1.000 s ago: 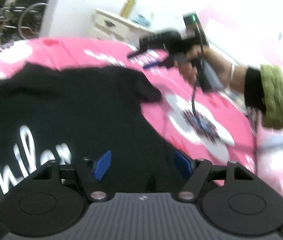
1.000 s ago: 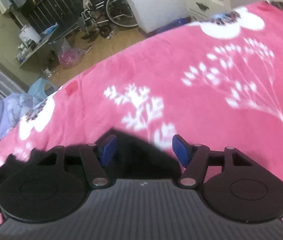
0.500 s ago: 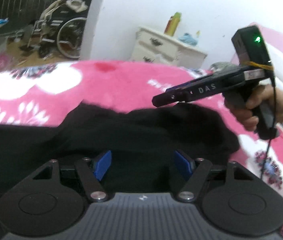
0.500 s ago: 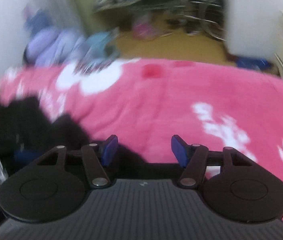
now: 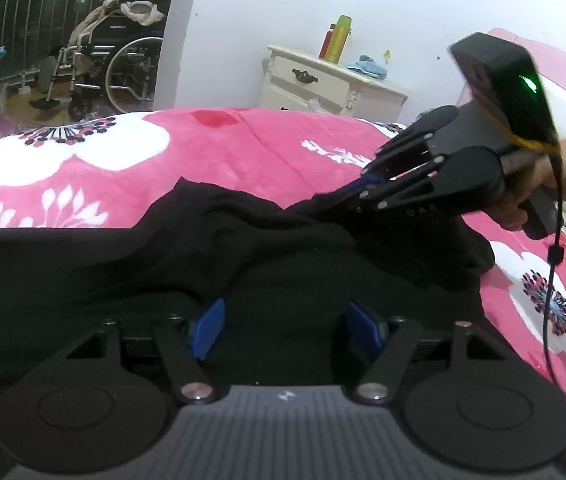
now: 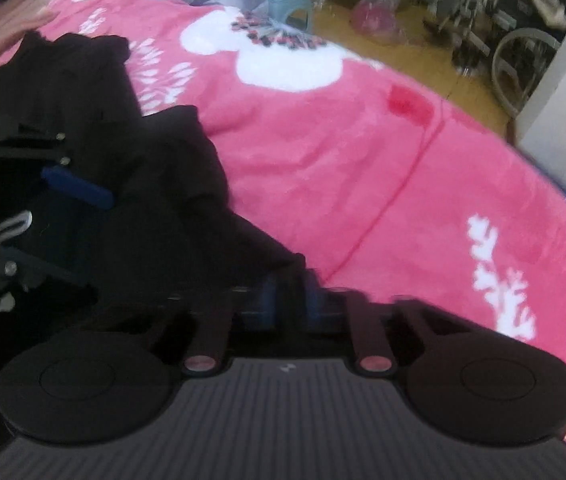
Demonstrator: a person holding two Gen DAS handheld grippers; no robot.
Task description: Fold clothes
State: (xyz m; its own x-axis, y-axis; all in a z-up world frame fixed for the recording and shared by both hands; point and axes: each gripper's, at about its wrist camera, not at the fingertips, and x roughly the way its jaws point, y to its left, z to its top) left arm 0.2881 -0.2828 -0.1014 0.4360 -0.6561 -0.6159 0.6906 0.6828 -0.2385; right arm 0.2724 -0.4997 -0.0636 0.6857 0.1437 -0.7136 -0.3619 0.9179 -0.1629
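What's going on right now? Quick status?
Left gripper open, low over the black shirt. Right gripper shut on a shirt edge. Shirt rumpled on the pink blanket, not yet folded. Nothing in the way.

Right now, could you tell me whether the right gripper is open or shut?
Shut: in its own view the right gripper has its blue pads close together, pinching the black garment on the pink blanket.

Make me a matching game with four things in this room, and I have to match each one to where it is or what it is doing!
Things:
1. black shirt
2. yellow-green bottle
3. left gripper
4. right gripper

Places or states:
A. on the cream wooden nightstand
B. open
C. pinching cloth
D. spread on the pink flowered blanket

Pairs: 1-D, 2-A, 3-B, 4-C
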